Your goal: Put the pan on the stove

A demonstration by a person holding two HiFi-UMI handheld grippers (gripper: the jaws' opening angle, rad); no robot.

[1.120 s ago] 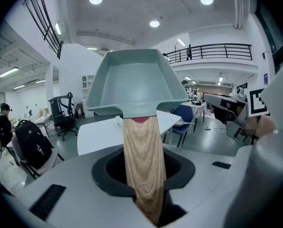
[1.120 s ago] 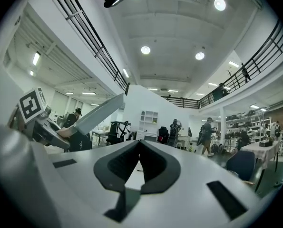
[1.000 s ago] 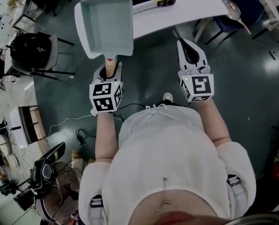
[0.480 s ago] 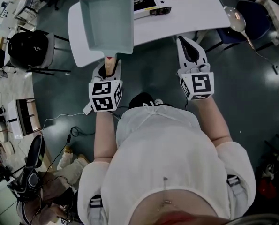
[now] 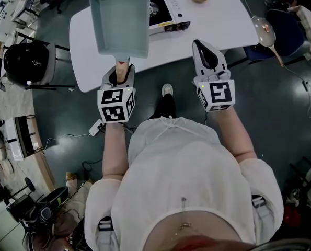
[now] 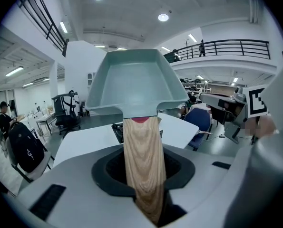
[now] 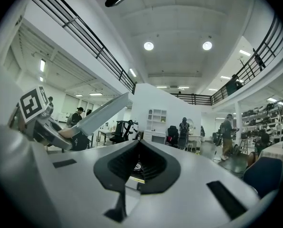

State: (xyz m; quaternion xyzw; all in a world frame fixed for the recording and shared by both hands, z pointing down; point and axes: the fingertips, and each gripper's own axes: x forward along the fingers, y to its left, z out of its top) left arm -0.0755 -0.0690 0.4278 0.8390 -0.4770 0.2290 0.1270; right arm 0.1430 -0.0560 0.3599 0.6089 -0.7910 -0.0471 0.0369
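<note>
1. No word, brand name or number can be read in any view.
2. The cube (image 5: pixel 116 104) on the left hand-held gripper (image 5: pixel 121 69) carries black-and-white square markers, one on each face that shows. They are coded patterns, not letters.
3. The cube (image 5: pixel 218 94) on the right hand-held gripper (image 5: pixel 202 46) carries the same kind of markers.
4. One such marker also shows at the right edge of the left gripper view (image 6: pixel 256 101), and one at the left of the right gripper view (image 7: pixel 31 104).
5. The black backpack (image 5: pixel 30 63) bears a small pale logo, too small to read.
6. The stove (image 5: pixel 163 12) on the table (image 5: pixel 212 20) has small pale marks on its front strip, too small to read.
</note>
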